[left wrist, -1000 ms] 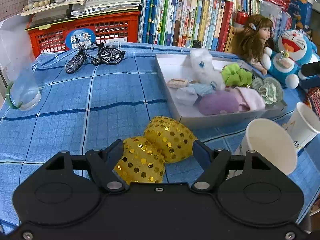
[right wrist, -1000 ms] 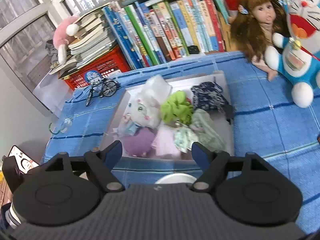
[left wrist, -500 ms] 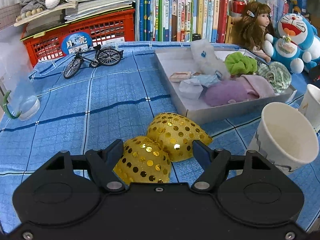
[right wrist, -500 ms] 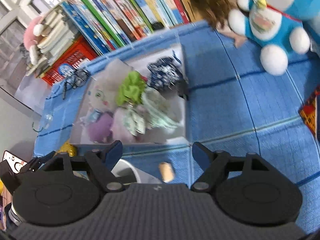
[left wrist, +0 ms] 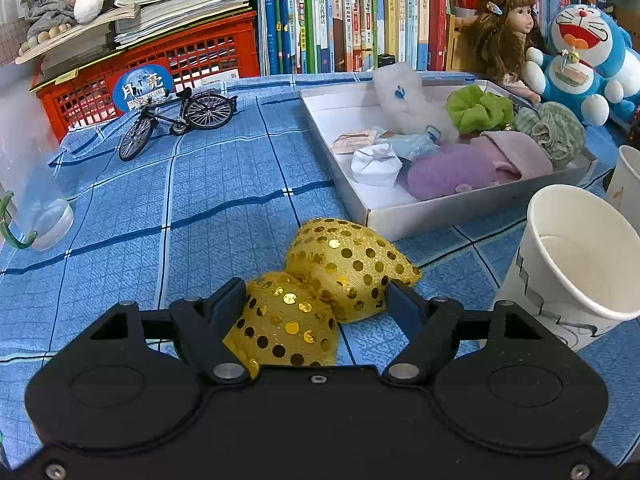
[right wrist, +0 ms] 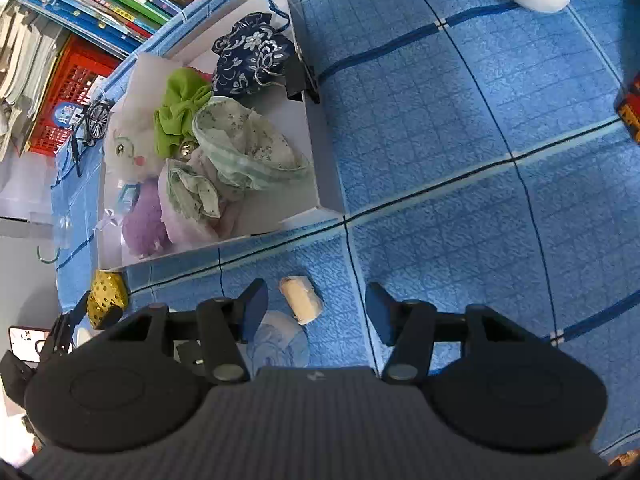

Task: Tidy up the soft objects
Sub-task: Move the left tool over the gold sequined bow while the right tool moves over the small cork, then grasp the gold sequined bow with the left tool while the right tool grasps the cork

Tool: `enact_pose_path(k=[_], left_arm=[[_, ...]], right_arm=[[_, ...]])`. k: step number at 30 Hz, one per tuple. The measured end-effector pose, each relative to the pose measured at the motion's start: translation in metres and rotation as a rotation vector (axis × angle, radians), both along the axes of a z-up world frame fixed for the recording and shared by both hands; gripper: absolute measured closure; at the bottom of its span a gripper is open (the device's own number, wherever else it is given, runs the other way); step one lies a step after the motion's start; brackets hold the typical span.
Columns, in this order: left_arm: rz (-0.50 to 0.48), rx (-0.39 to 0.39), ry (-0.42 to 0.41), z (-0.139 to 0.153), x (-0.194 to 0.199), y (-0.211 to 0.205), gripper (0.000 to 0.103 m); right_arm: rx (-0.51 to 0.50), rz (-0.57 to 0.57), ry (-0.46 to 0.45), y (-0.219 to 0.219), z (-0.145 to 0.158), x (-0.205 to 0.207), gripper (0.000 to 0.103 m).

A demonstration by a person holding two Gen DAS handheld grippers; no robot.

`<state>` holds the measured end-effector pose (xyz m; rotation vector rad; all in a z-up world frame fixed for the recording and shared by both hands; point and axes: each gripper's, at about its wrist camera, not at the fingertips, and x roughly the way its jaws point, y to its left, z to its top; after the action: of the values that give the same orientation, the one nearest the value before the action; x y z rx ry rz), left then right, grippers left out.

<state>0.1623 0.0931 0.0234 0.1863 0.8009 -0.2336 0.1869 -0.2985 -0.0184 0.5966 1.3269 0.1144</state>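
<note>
A gold sequined bow (left wrist: 320, 280) lies on the blue checked cloth, partly between the fingers of my open left gripper (left wrist: 316, 296); it also shows in the right wrist view (right wrist: 106, 294). A white tray (left wrist: 400, 212) behind it holds soft things: a white plush (left wrist: 408, 100), a green scrunchie (left wrist: 478, 106), a purple pad (left wrist: 448, 170). In the right wrist view the tray (right wrist: 316, 152) also holds a navy floral pouch (right wrist: 252, 56). My right gripper (right wrist: 316, 306) is open, pointing down over a small cream roll (right wrist: 300, 300) on the cloth.
Two paper cups (left wrist: 576, 264) stand right of the bow. A model bicycle (left wrist: 176, 116), a red crate (left wrist: 160, 68), books, a doll (left wrist: 504, 28) and a Doraemon plush (left wrist: 580, 64) line the back. A glass jug (left wrist: 28, 184) stands at left.
My left gripper moved closer to the gold bow. My right gripper swung right and tilted downward, so the cream roll now lies between its fingers.
</note>
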Motion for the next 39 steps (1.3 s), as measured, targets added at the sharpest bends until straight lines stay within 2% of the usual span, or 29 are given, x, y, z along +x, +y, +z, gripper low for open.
enact_pose_path(k=[3,9,13,16,21,24,32,39], left_arm=[[0.008,0.003,0.001,-0.002,0.001,0.0,0.03],[0.031,-0.016,-0.01,0.001,0.0,0.002,0.049],[0.042,-0.029,-0.024,0.005,-0.003,0.005,0.055],[0.053,-0.046,-0.029,0.008,-0.005,0.008,0.057],[0.06,-0.06,-0.036,0.013,-0.011,0.011,0.058],[0.065,-0.067,-0.037,0.015,-0.014,0.011,0.059],[0.066,-0.07,-0.036,0.019,-0.025,0.012,0.059],[0.072,-0.065,-0.027,0.019,-0.03,0.011,0.058]], right_arm=[[-0.011,-0.001,0.006,0.003,0.0,0.002,0.04],[-0.003,-0.007,0.024,0.008,-0.001,0.008,0.041],[-0.008,-0.008,0.026,0.013,-0.001,0.009,0.058],[-0.004,-0.018,0.015,0.017,0.0,0.008,0.066],[-0.074,-0.018,-0.015,0.019,0.008,0.004,0.071],[-0.103,-0.023,-0.022,0.014,0.01,0.002,0.071],[-0.087,-0.036,0.0,0.001,0.003,-0.01,0.07],[-0.056,-0.022,-0.013,0.007,0.004,-0.009,0.07]])
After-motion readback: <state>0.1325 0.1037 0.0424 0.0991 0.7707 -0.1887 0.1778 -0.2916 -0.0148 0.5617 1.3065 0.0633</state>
